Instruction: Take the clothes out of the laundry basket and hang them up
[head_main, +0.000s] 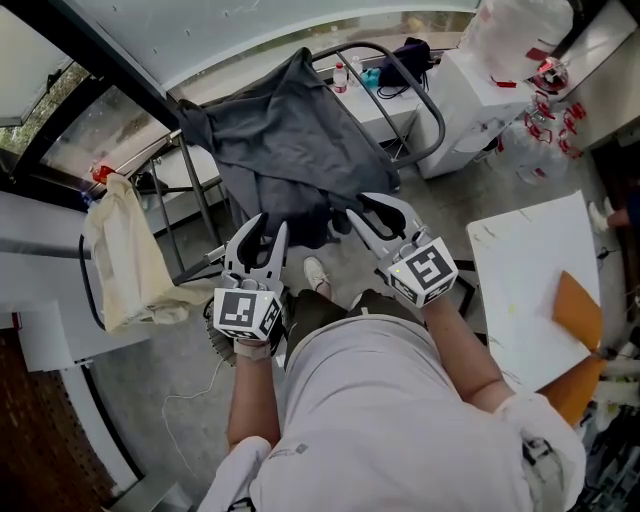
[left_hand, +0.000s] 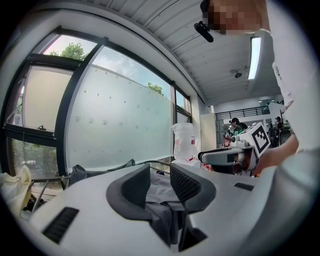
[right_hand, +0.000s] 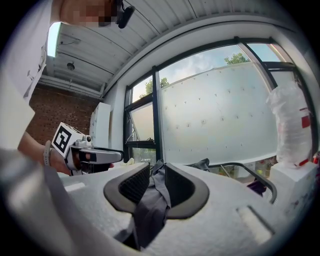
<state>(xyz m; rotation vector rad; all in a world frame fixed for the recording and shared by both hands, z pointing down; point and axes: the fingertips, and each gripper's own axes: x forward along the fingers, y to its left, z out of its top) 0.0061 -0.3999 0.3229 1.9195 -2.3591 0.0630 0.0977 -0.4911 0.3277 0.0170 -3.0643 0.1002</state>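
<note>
Two grippers on one dark grey garment (head_main: 290, 140), draped over top of metal rack (head_main: 437, 118). Left gripper (head_main: 270, 228): jaws clenched on garment's lower edge. Right gripper (head_main: 362, 212): jaws clenched on bunched fold just beside it. Cream cloth (head_main: 125, 250) hangs at rack's left end. Progress, by my read: hanging under way, garment on rack but crumpled, spreading not yet done. Basket not in view, remaining load unknown. Room: window frame close behind rack, white desk (head_main: 520, 260) near on right, open floor between person and rack.
</note>
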